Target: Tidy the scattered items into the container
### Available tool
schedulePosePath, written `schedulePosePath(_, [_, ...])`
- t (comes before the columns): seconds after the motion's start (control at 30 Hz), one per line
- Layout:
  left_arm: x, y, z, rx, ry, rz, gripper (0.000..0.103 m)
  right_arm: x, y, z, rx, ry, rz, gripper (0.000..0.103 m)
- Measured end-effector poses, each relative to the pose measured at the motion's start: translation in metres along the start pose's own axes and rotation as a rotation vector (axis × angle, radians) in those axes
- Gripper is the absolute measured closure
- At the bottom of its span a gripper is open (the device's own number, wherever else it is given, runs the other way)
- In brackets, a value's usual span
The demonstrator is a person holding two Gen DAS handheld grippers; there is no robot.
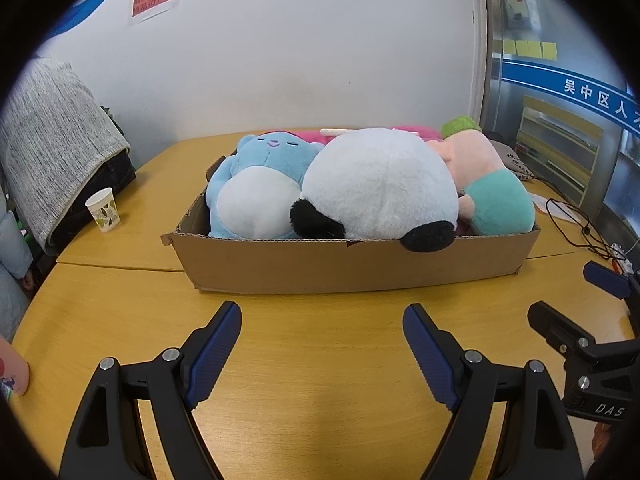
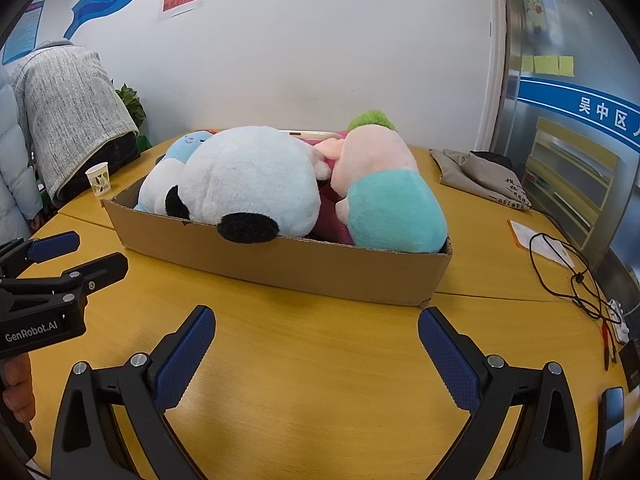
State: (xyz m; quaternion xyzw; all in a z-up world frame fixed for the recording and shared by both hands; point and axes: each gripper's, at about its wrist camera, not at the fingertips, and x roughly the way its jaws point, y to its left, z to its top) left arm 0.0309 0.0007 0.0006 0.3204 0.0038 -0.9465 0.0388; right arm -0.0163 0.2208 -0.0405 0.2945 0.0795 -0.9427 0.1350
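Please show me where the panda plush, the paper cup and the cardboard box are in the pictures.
panda plush (image 1: pixel 380 184), left wrist view, on its white rounded body.
paper cup (image 1: pixel 103 210), left wrist view, on its patterned side wall.
cardboard box (image 2: pixel 320 266), right wrist view, on its near front wall.

Plush toys (image 2: pixel 256 184) fill the box (image 2: pixel 320 268) on the table (image 2: pixel 320 380); the right gripper (image 2: pixel 316 340) hangs agape before it.

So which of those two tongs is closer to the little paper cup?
Left. The left tongs sit open in front of the box on the paper cup side; the right tongs, also open, sit farther over, toward the box's other end.
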Motion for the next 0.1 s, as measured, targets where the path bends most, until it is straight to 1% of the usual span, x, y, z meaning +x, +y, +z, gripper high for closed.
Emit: schedulePosePath(0.1, [-0.0003,0.0005,-0.0012,0.006,0.013,0.005,0.020,0.0006,-0.0015,-0.0004,0.004,0.001,-0.003,0.000])
